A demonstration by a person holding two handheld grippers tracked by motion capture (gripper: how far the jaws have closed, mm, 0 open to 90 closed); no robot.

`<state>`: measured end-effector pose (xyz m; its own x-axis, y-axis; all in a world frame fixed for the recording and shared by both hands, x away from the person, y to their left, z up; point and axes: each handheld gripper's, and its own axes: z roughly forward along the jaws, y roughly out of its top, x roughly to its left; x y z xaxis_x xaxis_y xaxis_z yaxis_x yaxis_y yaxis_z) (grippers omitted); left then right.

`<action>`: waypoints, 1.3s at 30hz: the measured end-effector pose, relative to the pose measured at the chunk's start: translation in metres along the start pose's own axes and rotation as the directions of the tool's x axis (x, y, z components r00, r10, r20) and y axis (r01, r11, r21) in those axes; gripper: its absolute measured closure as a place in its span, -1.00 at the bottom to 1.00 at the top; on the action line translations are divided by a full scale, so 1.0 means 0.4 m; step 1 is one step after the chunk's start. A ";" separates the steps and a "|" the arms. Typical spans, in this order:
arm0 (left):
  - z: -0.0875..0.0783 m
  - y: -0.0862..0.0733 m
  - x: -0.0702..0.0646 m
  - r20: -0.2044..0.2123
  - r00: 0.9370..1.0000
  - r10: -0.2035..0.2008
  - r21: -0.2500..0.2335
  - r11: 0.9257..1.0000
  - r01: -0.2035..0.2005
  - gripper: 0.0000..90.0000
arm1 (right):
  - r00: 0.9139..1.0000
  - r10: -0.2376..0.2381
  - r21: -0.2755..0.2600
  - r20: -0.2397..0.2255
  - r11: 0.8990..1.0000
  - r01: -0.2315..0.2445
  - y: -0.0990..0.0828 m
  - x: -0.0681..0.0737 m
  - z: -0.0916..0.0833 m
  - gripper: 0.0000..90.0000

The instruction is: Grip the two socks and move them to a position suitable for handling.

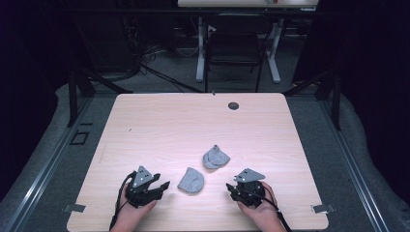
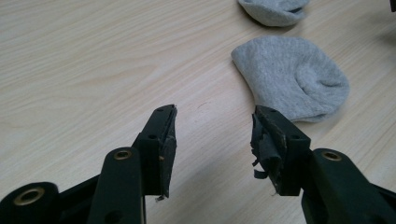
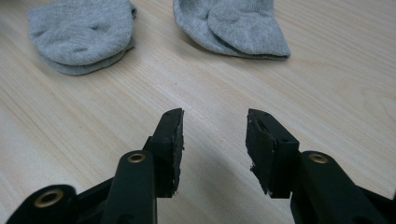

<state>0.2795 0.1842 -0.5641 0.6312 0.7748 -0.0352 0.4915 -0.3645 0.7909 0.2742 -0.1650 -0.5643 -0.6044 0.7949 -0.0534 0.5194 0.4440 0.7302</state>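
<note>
Grey unmarked socks (image 1: 191,181) (image 1: 215,157) lie between both grippers (image 1: 167,186) (image 1: 228,187), jaws spread, empty.

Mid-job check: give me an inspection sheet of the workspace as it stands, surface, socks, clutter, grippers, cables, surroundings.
Surface: light wood table, bare apart from the socks; a dark round grommet near the far edge.
Job's things: two grey socks, both folded; near sock between the grippers, far sock beyond it, lying apart.
Clutter: nothing seen.
Grippers: left gripper open, nothing between the jaws; right gripper open, likewise. Both rest low near the table's near edge, short of the socks.
Cables: black cable trails from the left gripper towards the person.
Surroundings: dark room, a chair beyond the table.
</note>
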 end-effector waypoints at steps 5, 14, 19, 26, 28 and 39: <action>0.009 0.009 -0.015 0.027 0.999 -0.017 -0.006 1.000 0.017 0.22 | 1.000 0.012 0.003 -0.014 1.000 -0.012 -0.001 0.000 0.003 0.29; 0.041 0.025 -0.049 0.068 0.998 0.018 0.006 1.000 -0.018 0.46 | 0.999 0.019 0.012 -0.026 1.000 -0.018 0.001 0.003 0.002 0.44; 0.057 0.051 -0.062 0.061 0.997 0.053 0.013 0.998 -0.054 0.65 | 0.999 0.032 -0.007 -0.025 0.999 -0.032 0.002 0.004 -0.003 0.46; 0.087 0.059 -0.061 0.065 0.997 0.046 0.050 0.998 -0.049 0.86 | 0.999 0.037 -0.004 -0.023 0.999 -0.038 0.000 0.000 -0.006 0.46; 0.099 0.046 -0.065 0.068 0.996 0.052 0.068 0.996 -0.057 0.89 | 0.999 0.041 -0.004 -0.019 0.999 -0.041 -0.001 -0.002 -0.006 0.45; 0.103 0.028 -0.087 0.109 0.992 0.065 0.082 0.994 -0.074 0.90 | 0.999 0.033 -0.001 -0.021 0.999 -0.033 -0.003 -0.003 -0.003 0.44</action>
<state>0.2877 0.1317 -0.5790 0.7231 0.6889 -0.0499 0.4911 -0.4620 0.7385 0.2737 -0.1668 -0.5644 -0.5996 0.8001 -0.0147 0.5387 0.4172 0.7320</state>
